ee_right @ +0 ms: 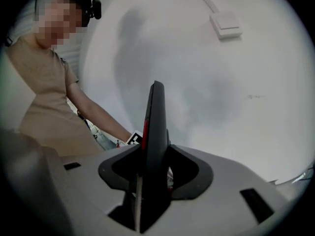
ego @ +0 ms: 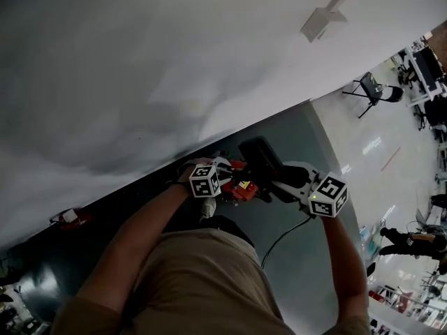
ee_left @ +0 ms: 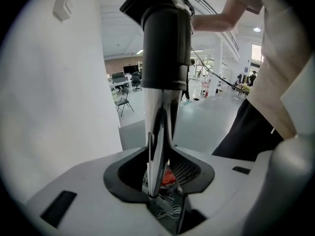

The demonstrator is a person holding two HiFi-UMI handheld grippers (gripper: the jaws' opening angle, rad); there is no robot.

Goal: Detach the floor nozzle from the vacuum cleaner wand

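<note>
The vacuum's shiny silver wand (ee_left: 158, 127) runs up between the jaws of my left gripper (ee_left: 158, 181), which is shut on it. Above, the wand enters a dark collar (ee_left: 166, 48) of the floor nozzle. In the right gripper view a flat black nozzle part with a red strip (ee_right: 155, 132) stands edge-on and fills the gap of my right gripper (ee_right: 150, 181), shut on it. In the head view both grippers meet near the wall's foot: the left gripper (ego: 232, 181) by a red piece (ego: 242, 191), the right gripper (ego: 285, 183) at the black nozzle (ego: 262, 159).
A white wall (ego: 154, 68) carries a switch box with conduit (ego: 318, 21). A black cable (ego: 281, 241) trails over the dark teal floor (ego: 307, 271). A folding chair (ego: 371, 89), desks and people stand farther off on the pale floor. A small red object (ego: 70, 218) lies left.
</note>
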